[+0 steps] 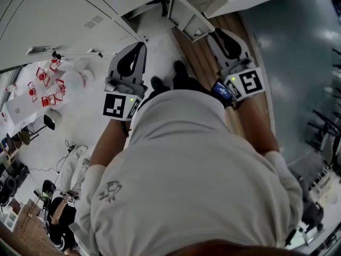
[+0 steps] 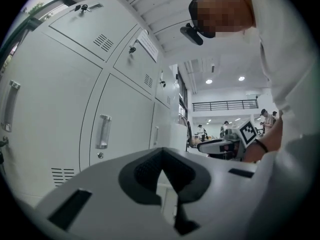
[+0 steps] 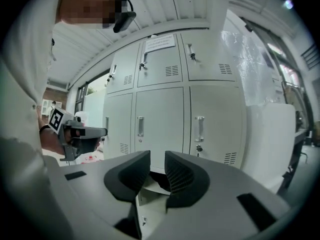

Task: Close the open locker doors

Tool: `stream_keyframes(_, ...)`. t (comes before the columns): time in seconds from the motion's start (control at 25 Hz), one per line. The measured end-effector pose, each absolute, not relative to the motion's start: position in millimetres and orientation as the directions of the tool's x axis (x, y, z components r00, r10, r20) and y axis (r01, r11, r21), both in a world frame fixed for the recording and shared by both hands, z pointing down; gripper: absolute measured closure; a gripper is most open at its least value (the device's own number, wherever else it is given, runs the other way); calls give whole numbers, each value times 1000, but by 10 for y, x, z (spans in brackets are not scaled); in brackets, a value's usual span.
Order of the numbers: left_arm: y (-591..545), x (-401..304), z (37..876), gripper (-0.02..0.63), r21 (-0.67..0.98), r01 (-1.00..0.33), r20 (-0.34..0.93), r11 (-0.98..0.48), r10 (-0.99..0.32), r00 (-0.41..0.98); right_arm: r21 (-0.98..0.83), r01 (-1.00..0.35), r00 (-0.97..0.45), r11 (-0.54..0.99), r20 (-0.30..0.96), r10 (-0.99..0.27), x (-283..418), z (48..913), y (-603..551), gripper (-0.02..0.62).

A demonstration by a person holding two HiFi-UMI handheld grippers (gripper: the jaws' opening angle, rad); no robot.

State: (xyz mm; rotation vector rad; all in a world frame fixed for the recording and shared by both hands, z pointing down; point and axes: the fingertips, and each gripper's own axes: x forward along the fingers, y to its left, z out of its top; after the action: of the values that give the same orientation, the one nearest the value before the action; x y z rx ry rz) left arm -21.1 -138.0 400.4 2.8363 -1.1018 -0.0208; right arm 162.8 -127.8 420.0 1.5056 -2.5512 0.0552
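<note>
A bank of grey lockers (image 1: 58, 20) stands ahead, and its doors (image 3: 162, 119) facing the right gripper view are closed. Low down beside them an open locker door (image 1: 187, 18) sticks out; its open compartment (image 3: 150, 186) shows behind the right jaws. My left gripper (image 1: 140, 47) is held level beside closed locker doors (image 2: 102, 129), its jaw tips touching (image 2: 162, 154) with nothing between them. My right gripper (image 1: 217, 34) points toward the open door, its jaws apart (image 3: 157, 160) and empty. Each gripper shows in the other's view, the right gripper (image 2: 225, 145) and the left gripper (image 3: 75, 131).
A wooden strip of floor (image 1: 200, 57) runs below the lockers, with grey floor (image 1: 298, 63) to the right. A white table with red items (image 1: 45, 87) stands at the left. Someone crouches at the lower left (image 1: 64, 207). A white panel (image 3: 270, 144) stands right of the lockers.
</note>
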Motion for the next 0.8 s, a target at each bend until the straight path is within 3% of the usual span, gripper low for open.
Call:
stream_keyframes(0.48,-1248,121,4152,606,65,-652,72,-755,-648,758,99,-865,-470,491,180,-864,2050,4462,-1192,512)
stream_keyframes(0.8,-1355,644,4193,606,51,-708,93,-704,-703,705,71,-805,-569,590,193,-799,2518,4652,-1431,512)
